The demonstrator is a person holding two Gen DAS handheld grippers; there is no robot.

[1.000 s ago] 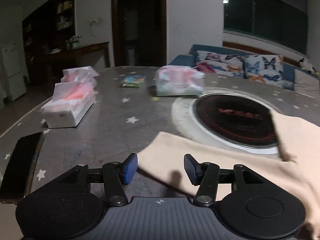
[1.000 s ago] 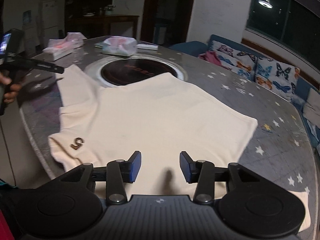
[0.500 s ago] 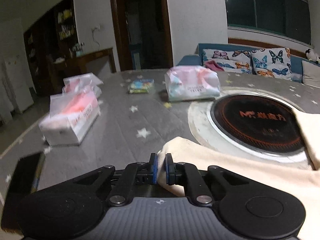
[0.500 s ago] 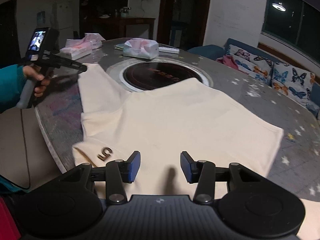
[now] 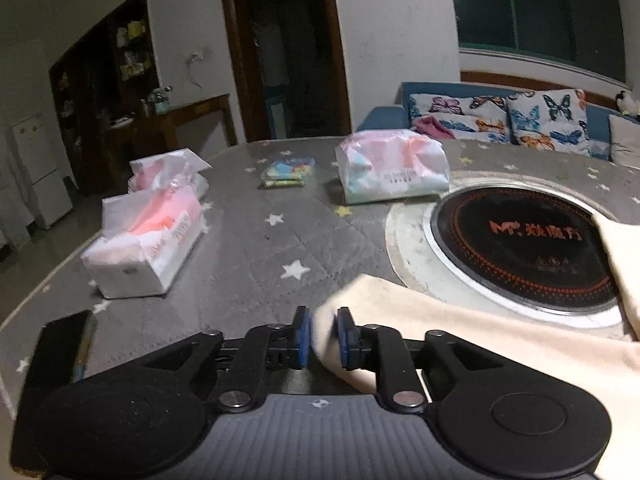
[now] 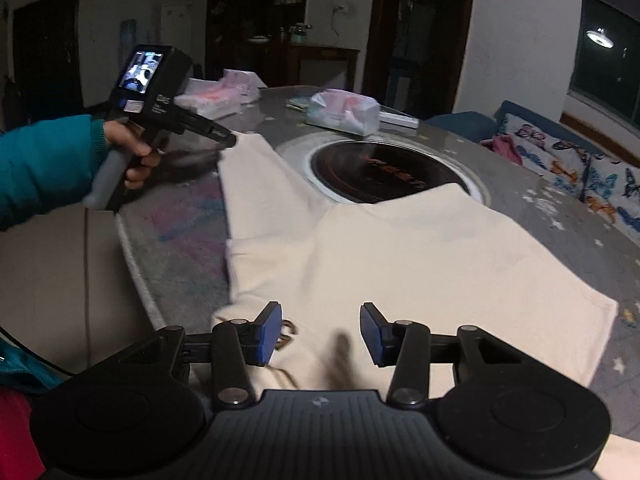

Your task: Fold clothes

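Note:
A cream sweatshirt (image 6: 400,248) lies flat on the grey star-patterned table (image 5: 256,264), one sleeve (image 6: 256,184) stretched toward the far left. My left gripper (image 5: 322,338) has the sleeve's cuff end (image 5: 360,300) bunched between its blue pads; the jaws are opening slightly, with cloth still filling the gap. The right wrist view shows that left gripper (image 6: 228,140) at the sleeve tip, held by a hand in a teal sleeve. My right gripper (image 6: 320,334) hovers open over the near hem, beside a small dark logo (image 6: 286,334), with nothing between its pads.
A round black hob (image 5: 516,252) is set into the table, partly under the garment. Tissue packs (image 5: 148,240) (image 5: 392,168) and a small packet (image 5: 288,172) lie beyond. A dark phone (image 5: 60,352) rests at the left edge. The table's rim (image 6: 136,264) runs close on the left.
My left gripper went from open over the sleeve end to closed on it, then eased a little. My right gripper slid left along the hem toward the logo, jaws unchanged.

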